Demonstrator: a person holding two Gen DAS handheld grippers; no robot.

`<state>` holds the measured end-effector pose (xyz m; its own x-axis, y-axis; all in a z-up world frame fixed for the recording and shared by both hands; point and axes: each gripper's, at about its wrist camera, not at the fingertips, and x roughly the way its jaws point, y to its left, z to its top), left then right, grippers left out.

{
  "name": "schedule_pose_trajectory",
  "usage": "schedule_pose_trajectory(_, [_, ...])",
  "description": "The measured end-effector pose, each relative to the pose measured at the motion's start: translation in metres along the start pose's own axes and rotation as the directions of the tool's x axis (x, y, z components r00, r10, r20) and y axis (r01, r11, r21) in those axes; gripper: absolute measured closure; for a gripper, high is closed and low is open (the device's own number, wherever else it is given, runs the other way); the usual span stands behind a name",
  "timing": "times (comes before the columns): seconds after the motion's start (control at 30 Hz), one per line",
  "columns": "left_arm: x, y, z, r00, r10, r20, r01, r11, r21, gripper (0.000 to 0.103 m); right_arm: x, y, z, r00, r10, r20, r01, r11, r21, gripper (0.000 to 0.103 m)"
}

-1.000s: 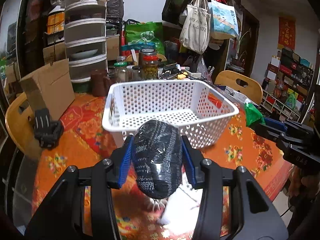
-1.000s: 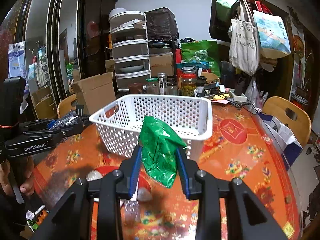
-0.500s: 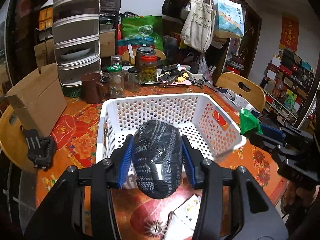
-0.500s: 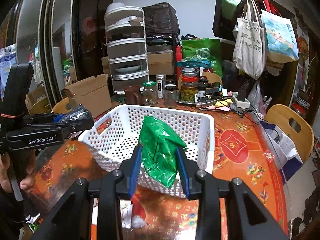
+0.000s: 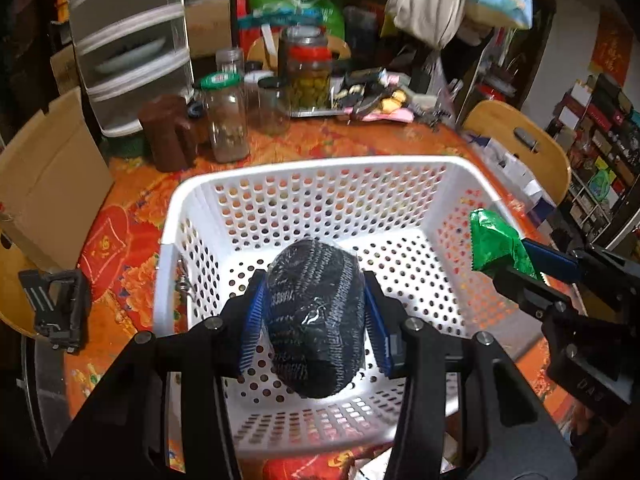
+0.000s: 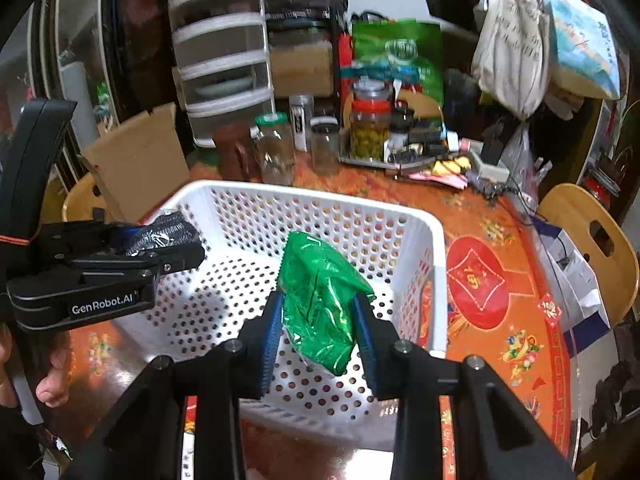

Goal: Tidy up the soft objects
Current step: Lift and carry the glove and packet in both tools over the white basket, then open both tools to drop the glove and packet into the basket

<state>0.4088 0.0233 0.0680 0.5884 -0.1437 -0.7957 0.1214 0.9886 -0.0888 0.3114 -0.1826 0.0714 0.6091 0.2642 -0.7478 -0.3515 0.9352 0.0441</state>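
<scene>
A white perforated basket [image 5: 320, 168] [image 6: 438, 240] stands on the red-orange patterned table. My left gripper [image 5: 314, 312] is shut on a dark knitted bundle wrapped in clear plastic [image 5: 316, 320] and holds it above the basket's near side. My right gripper [image 6: 318, 316] is shut on a green plastic packet [image 6: 320, 300] and holds it above the basket's inside. In the left wrist view the right gripper [image 5: 520, 256] and green packet [image 5: 496, 244] hang over the basket's right rim. In the right wrist view the left gripper [image 6: 172, 244] and its bundle [image 6: 164, 232] are over the left rim.
Glass jars [image 5: 228, 116] [image 6: 370, 124], a brown mug [image 5: 168, 132] and a tray of clutter stand behind the basket. A cardboard box [image 5: 48, 168] and a stacked drawer unit [image 5: 128, 40] are at back left. Wooden chairs [image 6: 592, 240] flank the table. Papers lie at the near edge.
Both grippers have moved forward and up, from in front of the basket to over it, each still holding its object. The basket now lies below them.
</scene>
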Motion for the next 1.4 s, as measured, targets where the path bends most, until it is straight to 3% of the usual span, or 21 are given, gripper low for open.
schedule_pose_trajectory(0.43, [0.077, 0.007, 0.009, 0.982, 0.042, -0.184, -0.044, 0.999, -0.008, 0.06, 0.085, -0.001, 0.005, 0.971, -0.045, -0.234, 0.037, 0.999, -0.037, 0.068])
schedule_pose_trajectory(0.83, [0.081, 0.012, 0.008, 0.982, 0.007, -0.191, -0.013, 0.999, -0.031, 0.058, 0.091, 0.01, 0.003, 0.966, -0.032, -0.258, 0.016, 0.998, -0.064, 0.065])
schedule_pose_trajectory(0.93, [0.077, 0.012, 0.007, 0.983, 0.002, -0.184, -0.008, 0.999, -0.032, 0.044, 0.088, 0.009, 0.003, 0.967, -0.038, -0.25, 0.023, 0.998, -0.065, 0.064])
schedule_pose_trajectory(1.03, [0.066, 0.009, 0.007, 0.99, 0.015, -0.143, -0.018, 1.0, -0.023, 0.021, 0.079, 0.008, 0.005, 0.974, -0.038, -0.225, 0.026, 0.998, -0.055, 0.045])
schedule_pose_trajectory(1.1, [0.057, 0.009, 0.007, 0.993, 0.011, -0.115, -0.014, 1.0, -0.026, 0.018, 0.072, 0.005, 0.005, 0.977, -0.032, -0.209, 0.022, 0.998, -0.052, 0.021])
schedule_pose_trajectory(1.23, [0.036, 0.01, 0.007, 0.997, 0.015, -0.071, -0.017, 0.999, -0.033, 0.018, 0.051, 0.001, 0.005, 0.987, -0.018, -0.161, 0.011, 0.999, -0.042, 0.015])
schedule_pose_trajectory(1.3, [0.02, 0.01, 0.008, 0.999, 0.029, -0.026, -0.03, 0.999, -0.026, 0.012, 0.039, -0.002, 0.005, 0.992, -0.011, -0.129, 0.007, 0.999, -0.036, 0.01])
schedule_pose_trajectory(1.33, [0.011, 0.009, 0.008, 0.999, 0.038, 0.0, -0.038, 0.999, -0.019, 0.001, 0.032, -0.003, 0.006, 0.994, -0.002, -0.111, -0.001, 1.0, -0.031, 0.009])
schedule_pose_trajectory(1.4, [-0.005, 0.009, 0.007, 0.998, 0.058, 0.039, -0.057, 0.998, -0.015, 0.0, 0.02, -0.005, 0.006, 0.997, 0.009, -0.082, -0.01, 1.0, -0.017, 0.005])
